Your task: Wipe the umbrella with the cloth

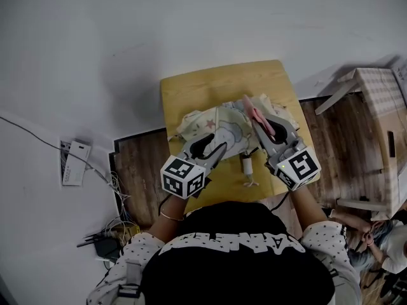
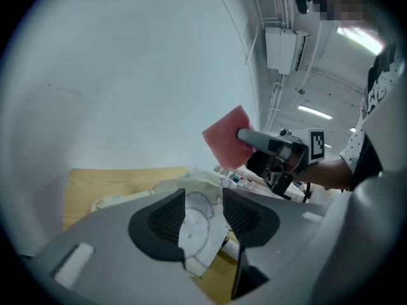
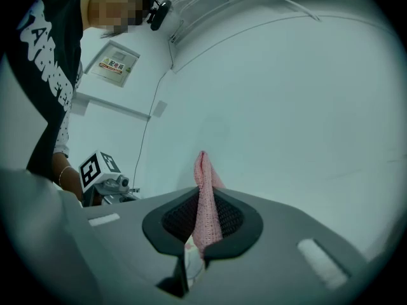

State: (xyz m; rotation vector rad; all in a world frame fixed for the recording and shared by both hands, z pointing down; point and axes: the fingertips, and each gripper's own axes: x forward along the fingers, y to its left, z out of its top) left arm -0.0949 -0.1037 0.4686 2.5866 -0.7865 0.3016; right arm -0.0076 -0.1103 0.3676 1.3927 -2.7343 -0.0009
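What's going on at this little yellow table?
A person works two handheld grippers over the table. The left gripper pinches a fold of a patterned umbrella lying there. The right gripper is clamped on a pink cloth, held in the air above the umbrella, so nothing is being wiped right now.

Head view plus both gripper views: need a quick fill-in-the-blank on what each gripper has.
1. The pink cloth is clamped in the ___ gripper.
2. The left gripper has printed fabric of the ___ between its jaws.
3. That printed thing lies on a yellow ___.
Missing words: right (the right gripper); umbrella; table.
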